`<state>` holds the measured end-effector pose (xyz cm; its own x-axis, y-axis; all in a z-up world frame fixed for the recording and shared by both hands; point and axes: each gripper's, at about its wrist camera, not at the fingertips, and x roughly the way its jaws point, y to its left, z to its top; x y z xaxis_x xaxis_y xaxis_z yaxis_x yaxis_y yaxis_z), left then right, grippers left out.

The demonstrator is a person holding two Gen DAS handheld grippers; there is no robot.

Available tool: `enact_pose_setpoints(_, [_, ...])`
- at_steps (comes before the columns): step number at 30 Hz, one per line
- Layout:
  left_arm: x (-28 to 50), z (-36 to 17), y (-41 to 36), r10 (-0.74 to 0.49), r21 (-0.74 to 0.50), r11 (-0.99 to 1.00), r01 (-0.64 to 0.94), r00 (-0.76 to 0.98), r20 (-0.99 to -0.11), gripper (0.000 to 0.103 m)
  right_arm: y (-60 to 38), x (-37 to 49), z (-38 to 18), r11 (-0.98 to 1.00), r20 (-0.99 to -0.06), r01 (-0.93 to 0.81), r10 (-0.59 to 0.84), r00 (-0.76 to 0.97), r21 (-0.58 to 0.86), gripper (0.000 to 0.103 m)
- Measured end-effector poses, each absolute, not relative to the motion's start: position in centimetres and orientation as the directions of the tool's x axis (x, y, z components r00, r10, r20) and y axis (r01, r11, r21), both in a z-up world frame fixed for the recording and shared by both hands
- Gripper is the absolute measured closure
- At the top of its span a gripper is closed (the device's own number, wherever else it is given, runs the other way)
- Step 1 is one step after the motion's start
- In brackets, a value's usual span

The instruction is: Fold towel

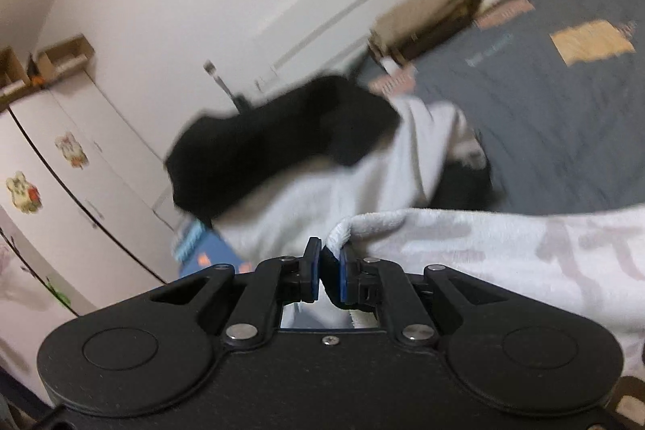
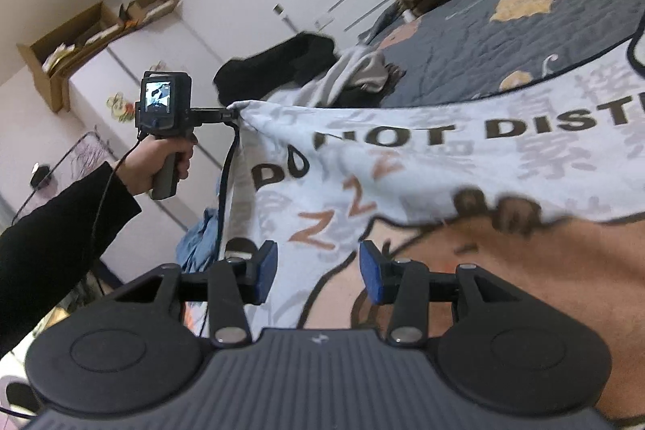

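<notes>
Towel [image 2: 463, 164] spread over the bed [image 2: 483, 27], one corner pinched in the closed left tongs [image 1: 330, 269] and lifted; right tongs [image 2: 318, 271] wide open, empty, just above the cloth. Best to grip the near corner fully, then keep the edge taut and level.

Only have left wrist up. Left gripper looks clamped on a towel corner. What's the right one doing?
Observer: The right gripper is open, holding nothing, with the towel spread in front of it.
Operator: Anything printed on the towel? I only see faint grey marks.
Observer: Yes, bold black "DO NOT DIST...", cut off at the frame edge, plus orange Z's.
Operator: Is the left gripper visible from there?
Observer: Yes, a hand holds it out level; the left gripper pinches the towel's corner.
</notes>
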<state>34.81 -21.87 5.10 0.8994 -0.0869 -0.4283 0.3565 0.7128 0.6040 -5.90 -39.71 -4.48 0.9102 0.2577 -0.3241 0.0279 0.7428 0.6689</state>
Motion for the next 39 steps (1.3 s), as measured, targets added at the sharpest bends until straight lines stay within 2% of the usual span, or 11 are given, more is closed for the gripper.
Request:
enact_pose_setpoints(9, [39.4, 5.3, -26.5, -0.042, 0.573, 0.773, 0.273, 0.923, -0.383, 0.093, -41.6, -6.9, -4.1, 0.745, -0.303, 0.08, 0.168, 0.938, 0.662, 0.059])
enact_pose_setpoints(12, [38.9, 3.0, -25.2, -0.051, 0.515, 0.799, 0.311, 0.888, -0.457, 0.086, -42.0, -7.0, -4.1, 0.743, -0.301, 0.088, 0.157, 0.941, 0.663, 0.059])
enact_pose_setpoints(14, [38.1, 1.9, -23.9, -0.08, 0.463, 0.813, 0.354, 0.855, -0.513, 0.075, -42.2, -7.1, -4.0, 0.742, -0.297, 0.088, 0.155, 0.942, 0.664, 0.059])
enact_pose_setpoints(18, [34.0, 2.2, -20.3, -0.169, 0.367, 0.837, 0.407, 0.828, -0.535, 0.07, -42.4, -7.4, -3.5, 0.742, -0.286, 0.082, 0.152, 0.946, 0.666, 0.059])
enact_pose_setpoints(20, [30.8, 2.4, -18.0, -0.225, 0.303, 0.845, 0.441, 0.806, -0.547, 0.055, -42.4, -7.5, -3.2, 0.744, -0.282, 0.076, 0.154, 0.947, 0.664, 0.059])
enact_pose_setpoints(21, [29.4, 2.2, -16.9, -0.246, 0.279, 0.844, 0.458, 0.793, -0.558, 0.053, -42.3, -7.6, -3.0, 0.745, -0.279, 0.073, 0.155, 0.948, 0.663, 0.059])
enact_pose_setpoints(24, [25.0, 1.3, -13.7, -0.305, 0.203, 0.841, 0.502, 0.749, -0.588, 0.053, -42.0, -8.1, -2.5, 0.753, -0.271, 0.055, 0.166, 0.948, 0.656, 0.059])
enact_pose_setpoints(29, [17.9, -1.2, -7.8, -0.352, 0.014, 0.879, 0.477, 0.666, -0.657, 0.053, -40.9, -8.6, -2.3, 0.762, -0.289, 0.03, 0.208, 0.935, 0.647, 0.059])
enact_pose_setpoints(33, [13.4, -2.7, -3.8, -0.344, -0.064, 0.91, 0.41, 0.658, -0.67, 0.051, -39.5, -9.0, -2.5, 0.767, -0.318, 0.011, 0.253, 0.914, 0.642, 0.059])
enact_pose_setpoints(39, [9.1, -4.6, 2.1, -0.247, -0.068, 0.958, 0.28, 0.677, -0.694, 0.047, -35.8, -8.9, -3.4, 0.755, -0.34, -0.051, 0.353, 0.872, 0.654, 0.059])
